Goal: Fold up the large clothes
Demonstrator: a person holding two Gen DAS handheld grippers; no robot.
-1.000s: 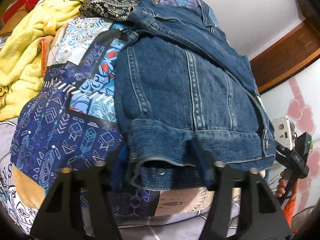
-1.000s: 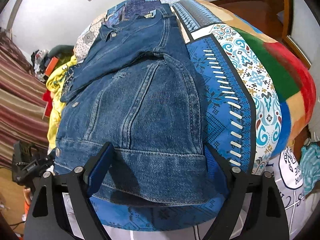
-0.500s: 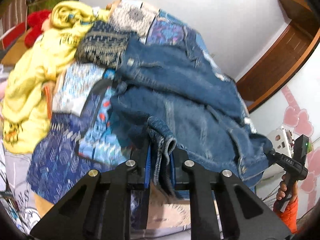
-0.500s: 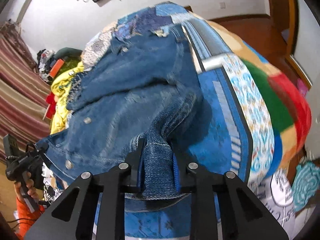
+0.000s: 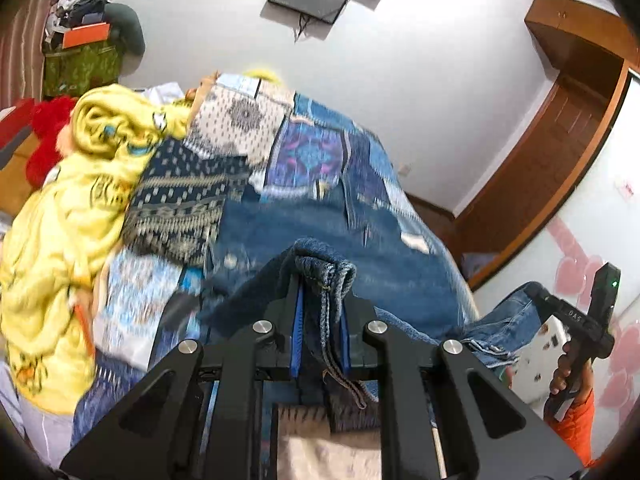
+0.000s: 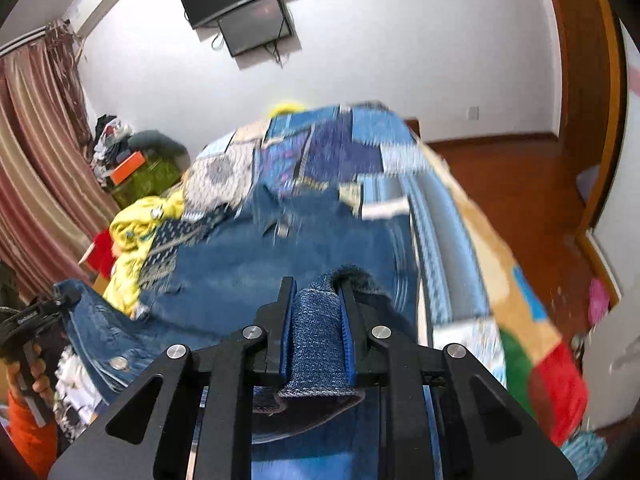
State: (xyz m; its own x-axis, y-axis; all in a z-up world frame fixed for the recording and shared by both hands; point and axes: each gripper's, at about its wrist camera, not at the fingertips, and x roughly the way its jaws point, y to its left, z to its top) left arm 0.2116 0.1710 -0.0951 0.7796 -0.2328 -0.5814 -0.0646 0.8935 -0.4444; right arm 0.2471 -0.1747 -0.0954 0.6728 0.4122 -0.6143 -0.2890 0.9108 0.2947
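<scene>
My left gripper (image 5: 320, 300) is clamped on a bunched hem of the denim jacket (image 5: 360, 248); my right gripper (image 6: 316, 304) pinches the hem's other corner. From each gripper the jacket spreads toward twelve o'clock over the patchwork bedspread (image 6: 440, 208), with yellow fabric (image 5: 60, 208) at nine o'clock.

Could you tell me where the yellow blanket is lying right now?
The yellow blanket lies bunched along the left edge of the bed in both wrist views, beside the patchwork quilt and left of the denim jacket.
</scene>
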